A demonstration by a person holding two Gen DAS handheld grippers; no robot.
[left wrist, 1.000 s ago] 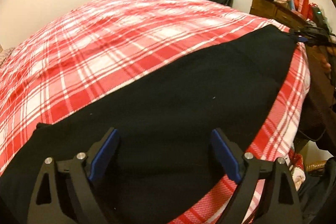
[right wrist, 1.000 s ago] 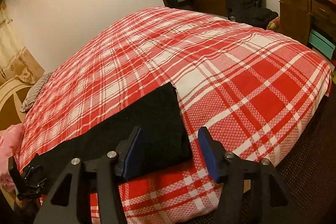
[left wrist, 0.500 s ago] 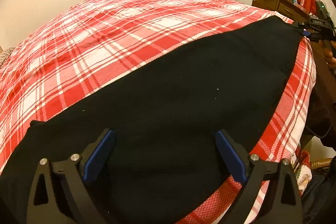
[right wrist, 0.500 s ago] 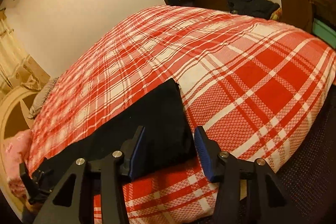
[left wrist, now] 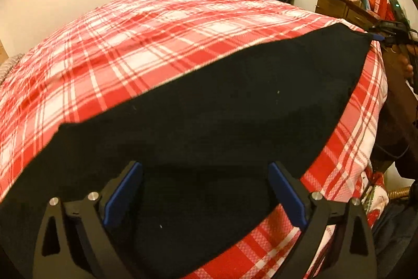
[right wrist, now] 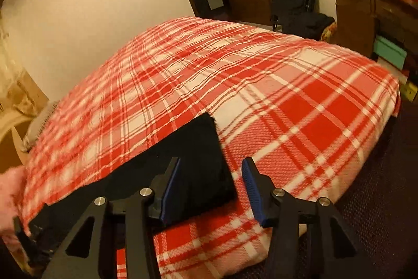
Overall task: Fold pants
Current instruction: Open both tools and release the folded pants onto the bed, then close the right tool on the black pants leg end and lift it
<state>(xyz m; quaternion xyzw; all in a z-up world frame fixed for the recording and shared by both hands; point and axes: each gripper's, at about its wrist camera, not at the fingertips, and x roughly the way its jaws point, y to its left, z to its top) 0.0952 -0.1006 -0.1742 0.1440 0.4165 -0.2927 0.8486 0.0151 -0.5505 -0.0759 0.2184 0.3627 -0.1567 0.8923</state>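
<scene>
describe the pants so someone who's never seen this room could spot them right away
Find the big bed with the red and white plaid blanket that fills the room. Along its near edge lies a long flat strip of plain black cloth, the pants, with one squared-off end by the right-hand corner. It is the only solid dark thing on the checked blanket.

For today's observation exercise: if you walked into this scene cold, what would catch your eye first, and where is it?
First, the bold red-and-white plaid bedcover filling most of both views. Next, the black pants laid flat as a long dark band along the bed's near edge. Last, the blue-padded grippers low in each view: the left gripper stands wide over the cloth, and the right gripper hangs over one narrow end of the pants.
</scene>
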